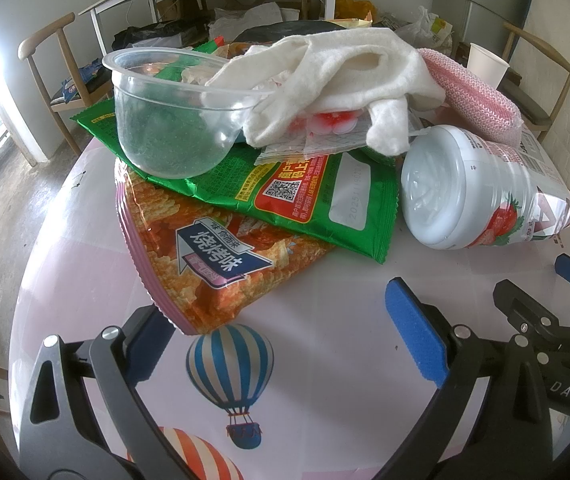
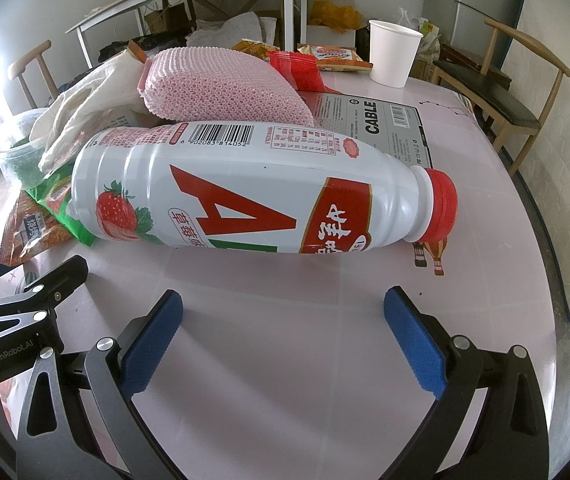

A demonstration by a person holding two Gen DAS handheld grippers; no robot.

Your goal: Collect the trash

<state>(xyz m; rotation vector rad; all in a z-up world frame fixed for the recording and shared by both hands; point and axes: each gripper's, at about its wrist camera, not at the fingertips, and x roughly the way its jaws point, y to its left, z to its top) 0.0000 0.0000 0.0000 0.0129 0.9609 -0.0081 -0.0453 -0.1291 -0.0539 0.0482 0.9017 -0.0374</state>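
Nearest, both grippers are held spread & empty: left gripper point(image 1: 285, 340), right gripper point(image 2: 283, 340). At 12 o'clock of the right, bottle point(image 2: 253, 192) lies on its side on table point(image 2: 285, 360); chip bag point(image 1: 213, 252) touches the left's finger at 11. Step judged: approach; next, bottle to be straddled & pinched.

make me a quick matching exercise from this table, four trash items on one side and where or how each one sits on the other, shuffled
Items:
1. strawberry drink bottle
2. clear plastic bowl
3. white paper cup
4. orange chip bag

States:
A. standing upright at the far side of the table
B. lying on its side, red cap on
C. flat at the bottom of the pile, under the green bag
D. sitting on top of the green bag

Pairs: 1-B, 2-D, 3-A, 4-C
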